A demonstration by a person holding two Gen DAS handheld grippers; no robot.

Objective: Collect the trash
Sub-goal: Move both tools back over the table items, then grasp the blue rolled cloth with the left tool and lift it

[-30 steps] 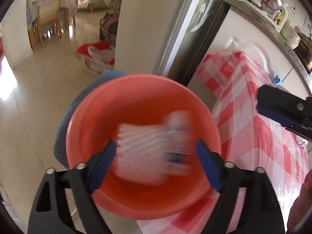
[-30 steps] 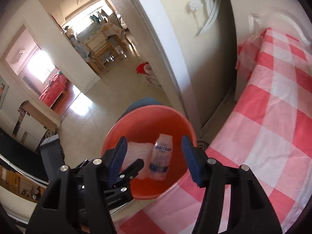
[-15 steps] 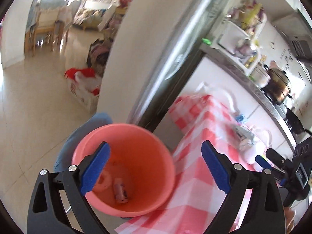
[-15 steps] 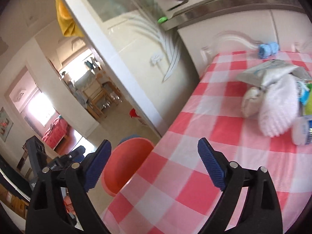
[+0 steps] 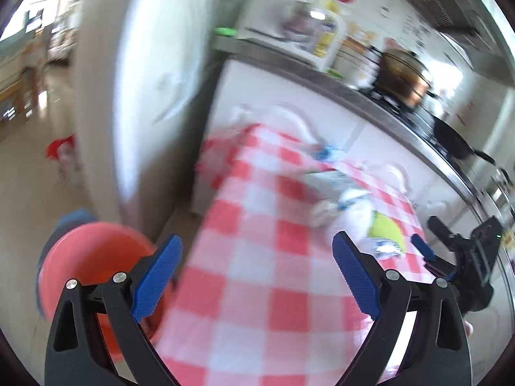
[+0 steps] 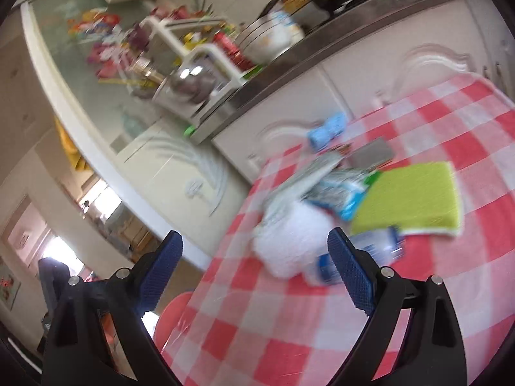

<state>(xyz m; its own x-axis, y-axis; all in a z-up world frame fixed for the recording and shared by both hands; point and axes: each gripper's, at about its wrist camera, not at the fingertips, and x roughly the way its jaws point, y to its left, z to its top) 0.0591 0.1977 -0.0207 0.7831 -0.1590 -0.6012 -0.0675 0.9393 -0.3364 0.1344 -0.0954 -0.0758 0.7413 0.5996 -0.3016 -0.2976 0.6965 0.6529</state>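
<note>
My left gripper (image 5: 256,251) is open with nothing between its blue pads, above the near end of the red-and-white checked table (image 5: 257,315). The orange-red bucket (image 5: 93,257) stands on the floor at the table's left corner, its inside hidden. My right gripper (image 6: 254,244) is also open and empty. It points at a trash pile on the table: a white foam net (image 6: 289,244), a blue-and-white wrapper (image 6: 341,193), a blue-labelled bottle (image 6: 379,251) and a green sponge (image 6: 408,199). In the left wrist view the right gripper (image 5: 428,238) is at the far right, beside that pile.
White cabinet doors (image 6: 370,74) and a steel counter (image 5: 370,96) with a pot, a pan and a rack run behind the table. A small blue thing (image 6: 328,128) and a grey card (image 6: 370,154) lie behind the pile. A white pillar (image 5: 154,96) rises left of the table.
Both grippers have swung away from above the bucket, up and to the right over the table. The foam net and small bottle dropped into the bucket. The right jaws have spread wide.
</note>
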